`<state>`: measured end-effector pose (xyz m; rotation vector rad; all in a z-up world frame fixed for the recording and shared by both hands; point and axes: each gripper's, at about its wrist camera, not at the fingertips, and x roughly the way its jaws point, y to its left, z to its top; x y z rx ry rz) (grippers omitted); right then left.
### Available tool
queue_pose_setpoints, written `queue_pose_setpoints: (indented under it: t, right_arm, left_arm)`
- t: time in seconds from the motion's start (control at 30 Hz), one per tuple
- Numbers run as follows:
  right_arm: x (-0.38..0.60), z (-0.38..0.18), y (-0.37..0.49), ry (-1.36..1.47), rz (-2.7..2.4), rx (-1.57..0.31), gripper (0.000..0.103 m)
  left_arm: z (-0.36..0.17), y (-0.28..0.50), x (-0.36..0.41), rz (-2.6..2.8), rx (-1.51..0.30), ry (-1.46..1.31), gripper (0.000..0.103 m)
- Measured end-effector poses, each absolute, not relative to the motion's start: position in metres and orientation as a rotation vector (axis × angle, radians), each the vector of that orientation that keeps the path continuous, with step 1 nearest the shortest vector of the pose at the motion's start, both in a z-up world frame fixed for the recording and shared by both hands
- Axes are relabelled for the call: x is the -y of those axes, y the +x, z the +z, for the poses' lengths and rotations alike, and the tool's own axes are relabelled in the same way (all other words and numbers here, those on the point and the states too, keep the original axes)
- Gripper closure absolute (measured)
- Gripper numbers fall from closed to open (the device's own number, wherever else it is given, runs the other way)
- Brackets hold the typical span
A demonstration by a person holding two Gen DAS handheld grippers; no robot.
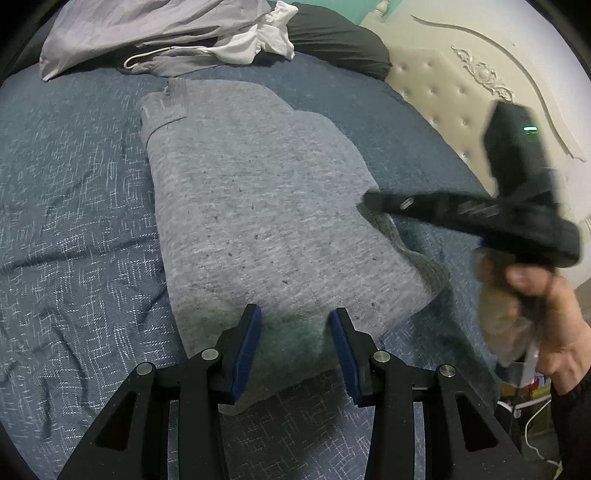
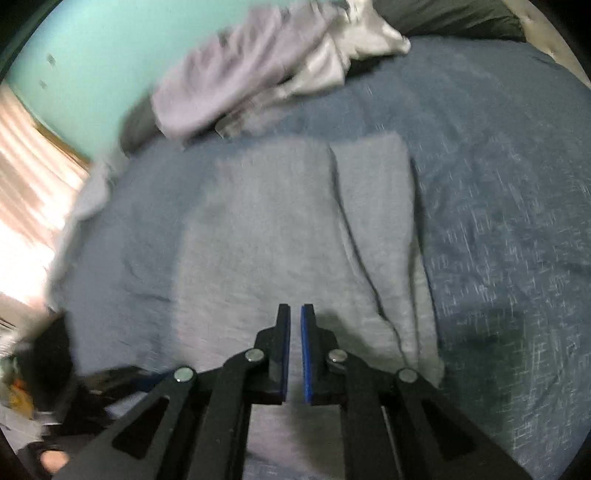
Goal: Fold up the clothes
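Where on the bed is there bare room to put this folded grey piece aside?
Bare blue bedspread lies open left of the folded grey garment, and another strip runs between it and the headboard. The far end is crowded: a lilac and white clothes heap and a dark pillow.

Heather-grey garment (image 1: 258, 206), blue white-flecked bedspread (image 1: 74, 221), blk/blue grippers.

Blur and cut-offs in both wrist views

The right wrist view is smeared throughout; the right gripper (image 1: 373, 203) blurs over the grey garment's (image 1: 258, 206) edge, and the clothes pile (image 1: 155, 33) runs past the frame top.
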<state>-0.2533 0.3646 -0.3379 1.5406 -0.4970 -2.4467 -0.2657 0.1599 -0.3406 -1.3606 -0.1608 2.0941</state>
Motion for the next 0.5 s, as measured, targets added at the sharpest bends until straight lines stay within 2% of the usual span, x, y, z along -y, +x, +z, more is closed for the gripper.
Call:
queue_pose_setpoints:
  t: [0.07, 0.27, 0.5]
  right_arm:
    - [-0.366, -0.353, -0.261, 1.628, -2.433, 0.478, 0.103]
    - [-0.377, -0.341, -0.263, 1.605, -2.494, 0.461, 0.103]
    - [-0.378, -0.324, -0.281, 1.509, -2.466, 0.537, 0.102]
  left_arm:
    - [-0.339, -0.265, -0.155, 2.089, 0.17, -1.361, 0.061]
    - [-0.327, -0.26, -0.154, 2.107, 0.133, -1.313, 0.061]
    - [-0.312, -0.266, -0.147, 2.159, 0.12, -1.275, 0.061]
